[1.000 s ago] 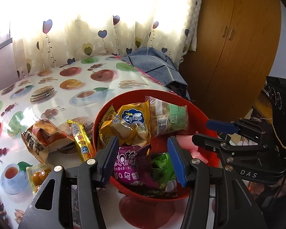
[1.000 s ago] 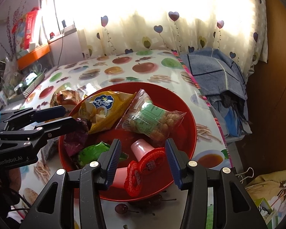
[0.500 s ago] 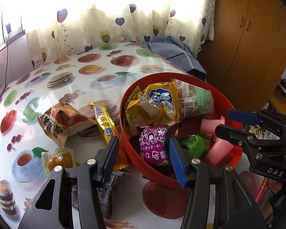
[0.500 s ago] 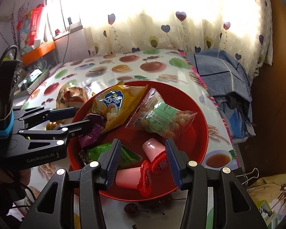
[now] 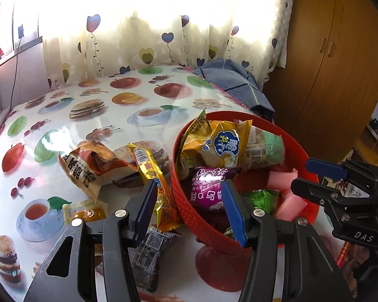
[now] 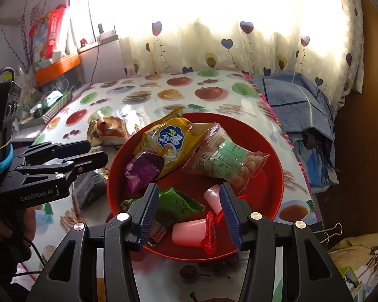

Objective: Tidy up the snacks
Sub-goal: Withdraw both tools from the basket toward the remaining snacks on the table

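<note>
Here both grippers — left gripper (image 5: pixel 189 203), right gripper (image 6: pixel 187 209) — gape empty at the red bowl's (image 6: pixel 277 166) near rim.

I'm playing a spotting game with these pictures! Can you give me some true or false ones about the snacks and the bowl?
1. The bowl is red. True.
2. The purple packet lies on the table outside the bowl. False: it is in the bowl.
3. The long yellow snack bar lies on the table beside the bowl. True.
4. The right gripper is squeezing the green packet. False: its jaws are open, gripping nothing.
5. The pink cups are in the bowl. True.
</note>
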`<state>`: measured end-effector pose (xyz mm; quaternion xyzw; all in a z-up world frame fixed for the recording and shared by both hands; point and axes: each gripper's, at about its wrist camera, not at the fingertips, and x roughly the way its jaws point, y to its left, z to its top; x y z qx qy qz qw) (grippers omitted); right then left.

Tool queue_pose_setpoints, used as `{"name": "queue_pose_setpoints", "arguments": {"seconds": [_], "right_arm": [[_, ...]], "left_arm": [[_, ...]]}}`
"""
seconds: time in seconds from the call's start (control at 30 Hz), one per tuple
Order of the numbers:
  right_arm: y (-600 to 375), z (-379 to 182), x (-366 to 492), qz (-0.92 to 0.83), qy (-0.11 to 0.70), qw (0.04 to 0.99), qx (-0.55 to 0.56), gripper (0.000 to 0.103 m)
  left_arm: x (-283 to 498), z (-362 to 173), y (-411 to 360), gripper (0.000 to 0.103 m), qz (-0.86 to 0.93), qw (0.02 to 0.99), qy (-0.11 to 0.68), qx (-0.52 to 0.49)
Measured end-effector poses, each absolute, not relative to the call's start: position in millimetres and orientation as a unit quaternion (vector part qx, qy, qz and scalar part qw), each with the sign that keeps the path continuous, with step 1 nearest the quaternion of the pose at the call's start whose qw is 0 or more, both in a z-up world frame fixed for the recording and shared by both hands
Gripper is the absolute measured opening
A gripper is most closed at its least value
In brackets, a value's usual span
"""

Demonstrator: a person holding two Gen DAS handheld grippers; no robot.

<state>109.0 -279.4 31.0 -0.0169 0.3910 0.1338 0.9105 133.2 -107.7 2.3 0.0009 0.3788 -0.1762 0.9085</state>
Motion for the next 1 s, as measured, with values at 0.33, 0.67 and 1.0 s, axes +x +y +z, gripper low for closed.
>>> {"name": "queue_pose_setpoints", "arguments": {"seconds": [0.33,0.67,1.0], "right_arm": [[-248,40,96,0.174,0.376,0.910,-0.023,0.050],[-219,41,91,0.197,0.384,0.902,-0.031,0.050],[-204,43,91,0.210,0.380,0.900,-0.038,0.050]], "left_arm": [[104,3,-58,0.054,-0.149,0.912,0.380,-0.035],[85,-2,-14,0.054,-0.109,0.915,0.385,-0.062],[81,-8,8,0.054,-0.094,0.912,0.391,-0.085]]}}
